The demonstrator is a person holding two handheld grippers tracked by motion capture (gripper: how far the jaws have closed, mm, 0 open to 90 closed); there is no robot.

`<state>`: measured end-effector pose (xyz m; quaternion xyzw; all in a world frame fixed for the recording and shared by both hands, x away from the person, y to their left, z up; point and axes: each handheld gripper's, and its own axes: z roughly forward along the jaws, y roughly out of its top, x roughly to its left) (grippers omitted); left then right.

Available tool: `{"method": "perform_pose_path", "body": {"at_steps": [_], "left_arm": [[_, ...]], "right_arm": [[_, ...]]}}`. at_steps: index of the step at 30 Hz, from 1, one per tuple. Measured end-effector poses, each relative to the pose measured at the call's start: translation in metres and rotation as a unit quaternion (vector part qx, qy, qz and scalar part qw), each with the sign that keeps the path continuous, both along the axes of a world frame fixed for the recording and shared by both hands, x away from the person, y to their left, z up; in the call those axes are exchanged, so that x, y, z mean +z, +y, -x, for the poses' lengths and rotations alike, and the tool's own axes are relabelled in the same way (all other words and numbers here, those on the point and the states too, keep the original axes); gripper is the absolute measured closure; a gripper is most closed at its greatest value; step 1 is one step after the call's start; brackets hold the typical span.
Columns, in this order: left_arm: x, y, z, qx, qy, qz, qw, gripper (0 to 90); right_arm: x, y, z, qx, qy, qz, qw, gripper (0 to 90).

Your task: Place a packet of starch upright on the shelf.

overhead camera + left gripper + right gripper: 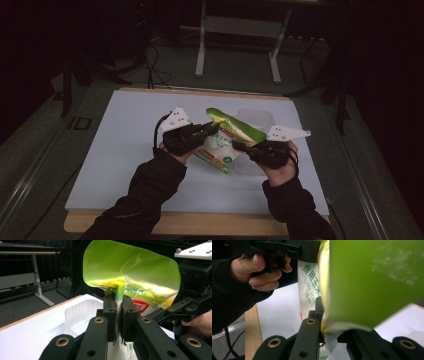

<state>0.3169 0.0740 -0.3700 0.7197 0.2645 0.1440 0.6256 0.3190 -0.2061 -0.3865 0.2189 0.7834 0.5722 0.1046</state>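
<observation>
Both grippers pinch one green-topped bag, lifted off the table between them.

Left gripper (119, 315) has its jaws closed tight on a fold of the bag (227, 140); the right gripper (325, 336) also has its jaws closed on the film, at the other side. Holding it from two sides likely keeps the slack pouch steady and its top free. That top flares wide and bright green; below, the body is white with red and green print. A clear plastic tray (80, 312) lies just behind on the white table (125, 150).
</observation>
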Motion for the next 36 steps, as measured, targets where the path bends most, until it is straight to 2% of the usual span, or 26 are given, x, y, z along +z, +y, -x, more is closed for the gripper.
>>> {"method": "perform_pose_path", "body": {"at_steps": [1, 3, 5, 6, 7, 8, 10, 12, 14, 15, 17, 18, 19, 24, 26, 30, 31, 33, 36], "left_arm": [[0.0, 0.0, 0.0, 0.0, 0.0, 0.0, 1.0, 84.5], [0.001, 0.003, -0.002, -0.012, -0.004, 0.014, 0.9998, 82.8], [0.001, 0.003, -0.002, -0.012, -0.004, 0.014, 0.9998, 81.5], [0.004, 0.006, -0.002, -0.021, -0.015, 0.02, 0.9995, 81.5], [0.006, 0.007, -0.002, -0.033, -0.014, 0.026, 0.999, 68.2], [0.008, 0.008, -0.002, -0.041, -0.015, 0.026, 0.9987, 58.8], [0.01, 0.008, 0.0, -0.05, -0.021, 0.021, 0.9983, 44.4], [0.01, 0.01, 0.002, -0.053, -0.024, 0.011, 0.9983, 35.6], [0.009, 0.014, 0.003, -0.049, -0.023, 0.015, 0.9984, 28.4], [0.008, 0.016, 0.003, -0.048, -0.014, 0.016, 0.9986, 26.1], [0.005, 0.021, 0.001, -0.053, 0.011, 0.012, 0.9984, 14.0], [0.003, 0.023, 0.0, -0.057, 0.021, 0.012, 0.9981, 14.0], [0.0, 0.025, 0.001, -0.053, 0.021, 0.012, 0.9983, 13.3], [-0.012, 0.037, 0.003, -0.04, 0.044, -0.004, 0.9982, 2.0], [-0.016, 0.042, 0.004, -0.03, 0.053, -0.008, 0.9981, 1.9], [-0.022, 0.05, 0.008, -0.029, 0.066, -0.014, 0.9973, 1.6], [-0.026, 0.054, 0.01, -0.03, 0.068, -0.024, 0.9969, 1.5], [-0.031, 0.058, 0.015, -0.025, 0.069, -0.034, 0.9967, 0.9], [-0.044, 0.067, 0.024, -0.024, 0.08, -0.057, 0.9949, 0.0]], "right_arm": [[0.002, 0.0, -0.001, 0.004, -0.001, 0.001, 1.0, 84.3], [0.006, -0.002, -0.001, 0.009, -0.006, 0.002, 0.9999, 84.3], [0.009, -0.002, -0.002, 0.013, -0.005, 0.004, 0.9999, 84.3], [0.009, -0.002, -0.002, 0.013, -0.005, 0.004, 0.9999, 84.3], [0.014, -0.005, -0.003, 0.021, -0.009, 0.006, 0.9997, 84.5], [0.016, -0.006, -0.003, 0.024, -0.01, 0.005, 0.9997, 84.5], [0.021, -0.01, -0.004, 0.021, -0.017, 0.005, 0.9996, 84.6], [0.027, -0.015, -0.005, 0.017, -0.024, -0.003, 0.9996, 84.5], [0.032, -0.021, -0.007, 0.017, -0.031, -0.009, 0.9993, 84.5], [0.035, -0.024, -0.008, 0.018, -0.033, -0.01, 0.9992, 84.5], [0.041, -0.029, -0.01, 0.02, -0.042, -0.013, 0.9988, 84.5], [0.043, -0.032, -0.011, 0.022, -0.047, -0.012, 0.9986, 84.5], [0.046, -0.034, -0.012, 0.024, -0.052, -0.011, 0.9983, 84.5], [0.059, -0.045, -0.017, 0.023, -0.061, -0.006, 0.9978, 84.5], [0.063, -0.049, -0.018, 0.024, -0.066, -0.001, 0.9975, 84.5], [0.07, -0.054, -0.021, 0.028, -0.077, 0.011, 0.9966, 84.5], [0.073, -0.061, -0.022, 0.024, -0.092, 0.015, 0.9954, 84.5], [0.075, -0.064, -0.023, 0.021, -0.093, 0.012, 0.9954, 84.5], [0.077, -0.077, -0.03, 0.018, -0.091, 0.012, 0.9956, 84.5]]}}
